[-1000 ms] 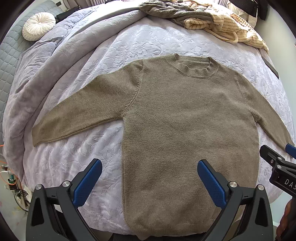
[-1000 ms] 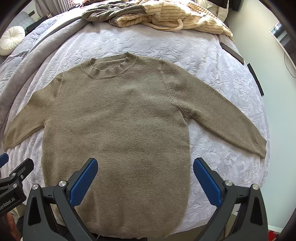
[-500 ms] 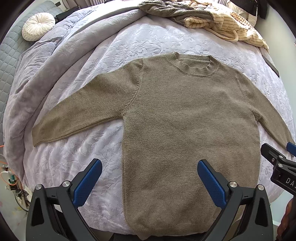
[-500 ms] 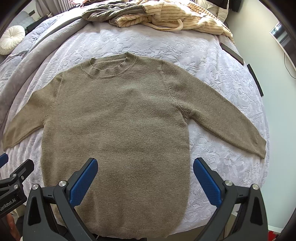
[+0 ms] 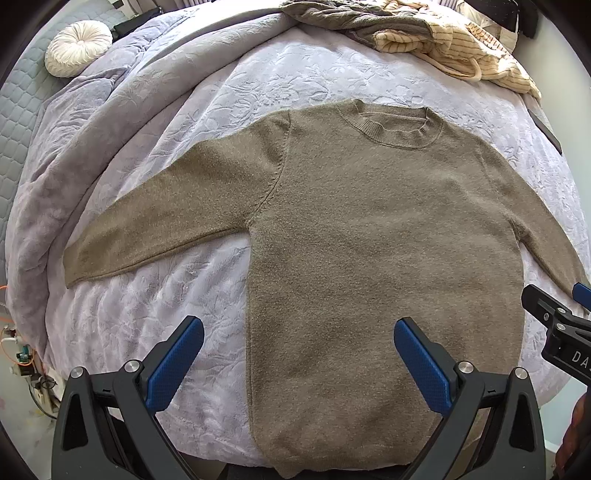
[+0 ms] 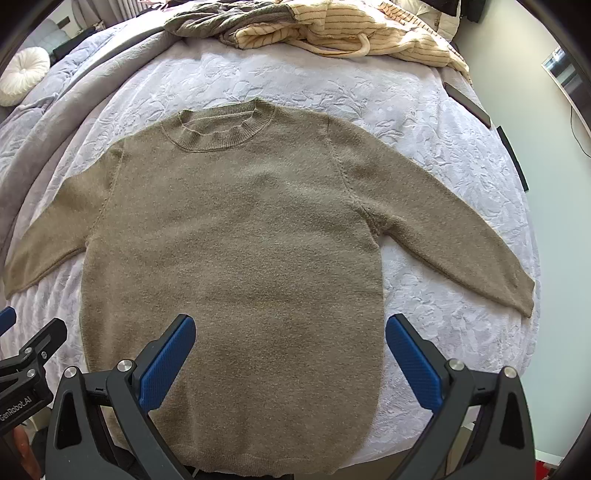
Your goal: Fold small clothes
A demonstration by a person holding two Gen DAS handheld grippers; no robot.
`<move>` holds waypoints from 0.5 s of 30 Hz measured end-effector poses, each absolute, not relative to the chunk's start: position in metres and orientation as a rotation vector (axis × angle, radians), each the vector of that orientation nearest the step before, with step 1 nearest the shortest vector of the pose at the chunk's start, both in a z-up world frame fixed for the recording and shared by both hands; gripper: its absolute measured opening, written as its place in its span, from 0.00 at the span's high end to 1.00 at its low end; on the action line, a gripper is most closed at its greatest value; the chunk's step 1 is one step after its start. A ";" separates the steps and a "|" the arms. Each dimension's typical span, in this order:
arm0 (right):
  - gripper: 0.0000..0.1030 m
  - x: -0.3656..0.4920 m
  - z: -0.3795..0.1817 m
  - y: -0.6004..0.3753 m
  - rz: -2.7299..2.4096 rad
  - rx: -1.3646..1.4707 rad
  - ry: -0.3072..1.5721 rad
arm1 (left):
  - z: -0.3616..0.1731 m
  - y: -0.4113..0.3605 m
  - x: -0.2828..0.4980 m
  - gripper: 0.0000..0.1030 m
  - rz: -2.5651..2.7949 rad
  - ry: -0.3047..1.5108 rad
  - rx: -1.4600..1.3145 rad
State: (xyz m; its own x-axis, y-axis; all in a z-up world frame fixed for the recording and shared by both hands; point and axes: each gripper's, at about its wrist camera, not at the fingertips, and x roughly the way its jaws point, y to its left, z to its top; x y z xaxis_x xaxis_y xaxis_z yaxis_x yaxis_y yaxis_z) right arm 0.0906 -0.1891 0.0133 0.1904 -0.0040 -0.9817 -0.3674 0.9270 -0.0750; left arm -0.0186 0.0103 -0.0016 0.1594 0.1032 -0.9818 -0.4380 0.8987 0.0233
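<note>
Lavender bedding covers the bed, with a sweater lying flat on it, face up, sleeves spread, hem toward the camera. Left tool and right tool hover above the hem, both spread wide, holding nothing. Likely risk: pinching plush cover along with knit, dragging the sweater askew; heaped clothes beyond the collar leave little room.

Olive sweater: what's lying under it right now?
The olive sweater lies flat on the lavender embossed blanket, which shows all around it. Whatever is beneath its body is covered.
</note>
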 end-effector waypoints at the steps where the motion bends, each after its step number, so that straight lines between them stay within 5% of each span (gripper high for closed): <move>1: 0.00 0.091 0.012 -0.188 0.262 -0.327 1.364 | -0.003 0.011 -0.019 0.00 0.394 1.363 -0.295; 15: 0.00 0.090 -0.015 -0.177 0.277 -0.351 1.402 | -0.032 0.019 -0.019 0.00 0.384 1.380 -0.321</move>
